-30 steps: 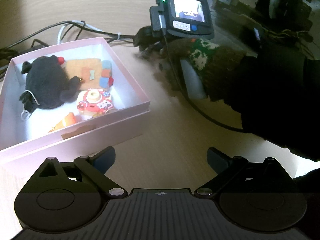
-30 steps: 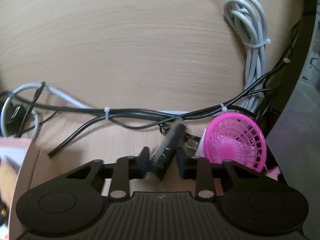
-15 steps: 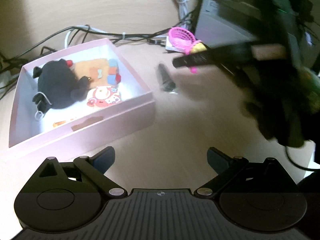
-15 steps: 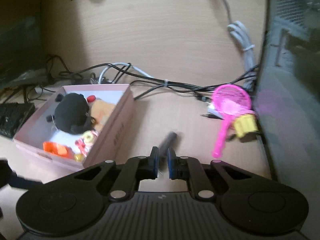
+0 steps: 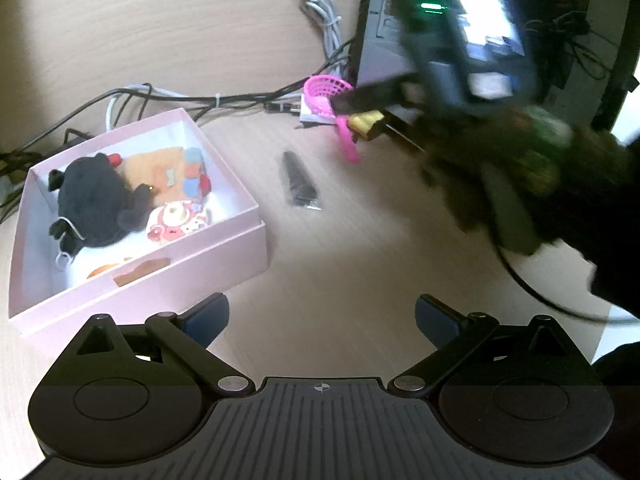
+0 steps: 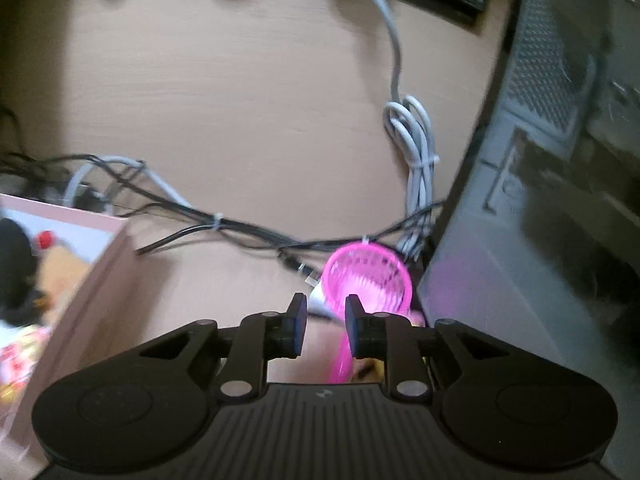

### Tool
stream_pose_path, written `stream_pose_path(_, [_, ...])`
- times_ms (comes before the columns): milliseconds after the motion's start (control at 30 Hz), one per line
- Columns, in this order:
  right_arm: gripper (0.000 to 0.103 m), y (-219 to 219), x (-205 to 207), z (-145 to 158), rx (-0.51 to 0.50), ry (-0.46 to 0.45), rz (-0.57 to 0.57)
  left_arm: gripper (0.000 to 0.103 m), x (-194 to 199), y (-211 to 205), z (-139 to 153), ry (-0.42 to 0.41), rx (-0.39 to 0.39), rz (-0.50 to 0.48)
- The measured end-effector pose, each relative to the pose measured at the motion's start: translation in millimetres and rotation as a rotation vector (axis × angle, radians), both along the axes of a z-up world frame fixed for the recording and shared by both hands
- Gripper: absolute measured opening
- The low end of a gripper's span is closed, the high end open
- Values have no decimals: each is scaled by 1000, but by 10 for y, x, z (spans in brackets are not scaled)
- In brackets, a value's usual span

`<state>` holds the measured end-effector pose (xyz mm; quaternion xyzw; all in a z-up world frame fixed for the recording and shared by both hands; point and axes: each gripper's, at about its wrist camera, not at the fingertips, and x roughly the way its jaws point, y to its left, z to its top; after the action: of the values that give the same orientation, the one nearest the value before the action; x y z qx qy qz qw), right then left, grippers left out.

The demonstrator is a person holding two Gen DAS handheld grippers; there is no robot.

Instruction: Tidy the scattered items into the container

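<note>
Swinging away from the black tube [image 5: 299,179] lying beside the pink box [image 5: 224,248], the right gripper [image 6: 326,322], jaws just parting, empty, nears the pink racket [image 6: 366,284]; the left gripper [image 5: 322,312] gapes empty.

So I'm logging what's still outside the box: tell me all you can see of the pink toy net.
The pink toy net looks like plastic: a round mesh basket on a thin pink handle. It lies on the desk by the computer case, beside the cables, its handle running toward the camera. The right gripper hovers over the handle, fingers apart, not gripping. A small yellow thing sits against the handle.
</note>
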<state>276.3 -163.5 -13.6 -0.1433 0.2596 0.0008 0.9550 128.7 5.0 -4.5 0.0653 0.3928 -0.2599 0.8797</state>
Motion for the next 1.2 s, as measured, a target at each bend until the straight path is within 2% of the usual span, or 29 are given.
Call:
stream_pose_path(100, [22, 32, 311, -140, -29, 28, -54, 102, 34, 46, -25, 17, -23, 4])
stream_pose_path(200, [45, 15, 546, -287, -68, 49, -101, 102, 90, 59, -82, 47, -41, -11])
stream_pose_path(367, [46, 0, 719, -458, -169, 37, -100, 102, 210, 35, -187, 84, -33, -36])
stream_pose_path(500, [11, 7, 739, -427, -154, 67, -64, 102, 258, 34, -234, 100, -31, -38])
stream_pose_path(533, [8, 22, 709, -403, -148, 70, -49, 102, 260, 35, -238, 101, -30, -34])
stream_pose_path(733, [6, 55, 272, -87, -70, 35, 45, 102, 166, 48, -159, 70, -17, -2])
stream_pose_path(967, [6, -158, -552, 324, 90, 48, 174, 102, -47, 12, -11, 12, -3, 28])
stream_pose_path(1067, [6, -218, -897, 340, 110, 90, 237, 102, -125, 3, 34, 1, -5, 34])
stream_pose_path(1200, [6, -238, -1250, 211, 86, 160, 302, 102, -234, 7, 49, -5, -8, 54])
